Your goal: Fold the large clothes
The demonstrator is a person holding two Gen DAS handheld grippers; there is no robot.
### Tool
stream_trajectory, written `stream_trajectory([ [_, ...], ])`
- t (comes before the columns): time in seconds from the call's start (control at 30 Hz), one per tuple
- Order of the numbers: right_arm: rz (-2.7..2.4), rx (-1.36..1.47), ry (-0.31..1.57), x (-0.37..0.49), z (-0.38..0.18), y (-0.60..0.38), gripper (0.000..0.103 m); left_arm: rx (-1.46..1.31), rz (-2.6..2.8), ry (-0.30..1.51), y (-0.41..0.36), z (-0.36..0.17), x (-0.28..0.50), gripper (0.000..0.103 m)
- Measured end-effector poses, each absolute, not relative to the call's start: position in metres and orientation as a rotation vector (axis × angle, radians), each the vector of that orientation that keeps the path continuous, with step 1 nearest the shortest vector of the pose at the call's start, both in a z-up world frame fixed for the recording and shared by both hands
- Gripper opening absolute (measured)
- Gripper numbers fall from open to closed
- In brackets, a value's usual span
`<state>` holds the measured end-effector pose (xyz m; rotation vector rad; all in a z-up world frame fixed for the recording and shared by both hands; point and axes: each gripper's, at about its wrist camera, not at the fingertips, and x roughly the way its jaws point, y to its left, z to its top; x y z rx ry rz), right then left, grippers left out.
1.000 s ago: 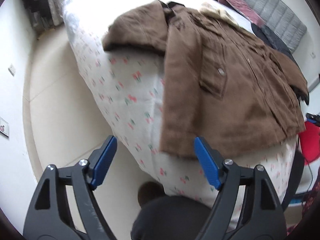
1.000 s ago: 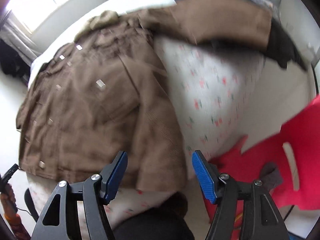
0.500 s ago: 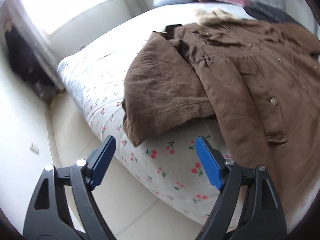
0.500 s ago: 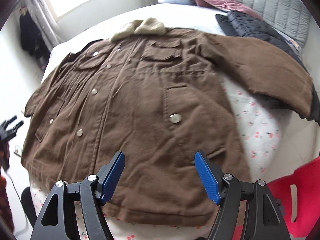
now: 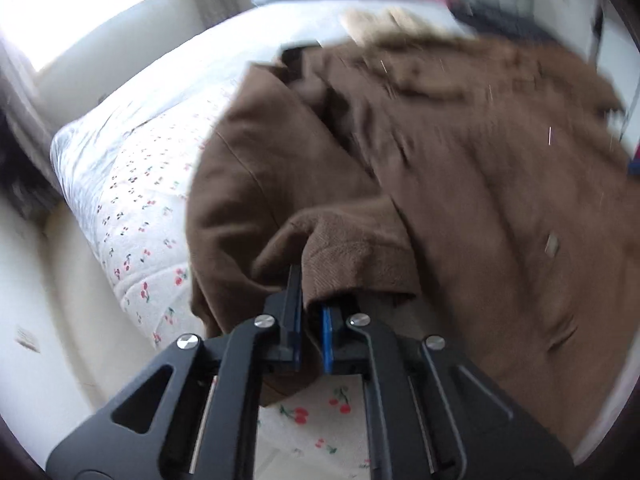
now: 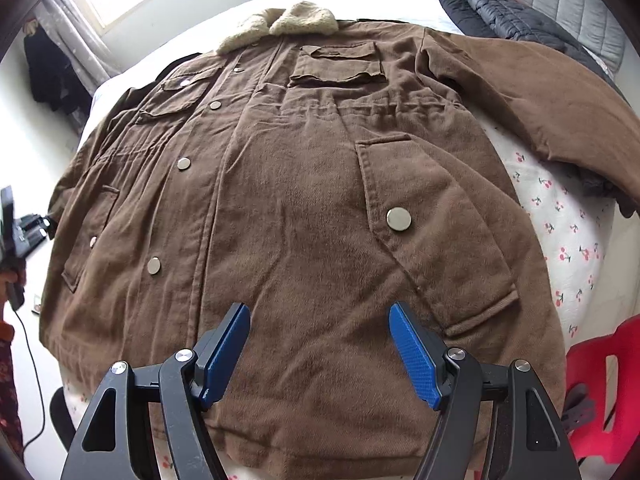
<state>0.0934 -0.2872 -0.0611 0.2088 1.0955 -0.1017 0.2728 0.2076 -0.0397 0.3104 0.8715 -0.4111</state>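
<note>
The left gripper [image 5: 310, 320] points steeply down, jaws clamped on what looks, through blur, like the cuff [image 5: 344, 256] of the brown coat [image 6: 304, 200]. The coat lies spread, front up, on the bed [image 6: 560, 216]. The right gripper [image 6: 320, 344] hangs above its hem, jaws wide, holding nothing.

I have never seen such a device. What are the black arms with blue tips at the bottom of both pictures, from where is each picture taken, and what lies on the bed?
They are two hand-held grippers; a person carries one in each hand, and each has a wide-angle camera that looks along its two fingers. One picture comes from the left gripper, the other from the right gripper. A brown coat with a pale fleece collar lies spread, front up, on a bed with a cherry-print sheet. The left gripper's jaws have just closed on the cuff of one sleeve. The right gripper is open above the coat's lower part and holds nothing.
</note>
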Motion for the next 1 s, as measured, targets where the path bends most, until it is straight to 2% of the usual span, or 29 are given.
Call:
stream_trajectory([
  [0.17,-0.126,0.203,1.106,0.102,-0.06,-0.291,0.073,-0.051,-0.272,0.736,0.279,0.011,0.31,0.007],
  [0.37,-0.15,0.178,1.124,0.113,-0.063,-0.29,0.073,-0.29,-0.014,0.681,0.361,0.029,0.353,0.006],
  [0.57,-0.175,0.155,1.146,0.13,-0.067,-0.285,0.073,-0.406,0.137,0.648,0.406,0.033,0.389,0.006],
  [0.73,-0.209,0.104,1.154,0.141,-0.064,-0.282,0.073,-0.383,0.265,0.656,0.416,0.021,0.425,0.007],
  [0.83,-0.225,0.079,1.149,0.144,-0.058,-0.281,0.073,-0.299,0.469,0.673,0.426,0.006,0.436,0.02],
  [0.93,-0.231,0.056,1.143,0.143,-0.053,-0.282,0.073,-0.297,0.583,0.626,0.437,-0.001,0.426,0.06],
  [1.0,-0.235,0.042,1.141,0.143,-0.051,-0.281,0.073,-0.362,0.571,0.601,0.441,-0.003,0.415,0.061],
])
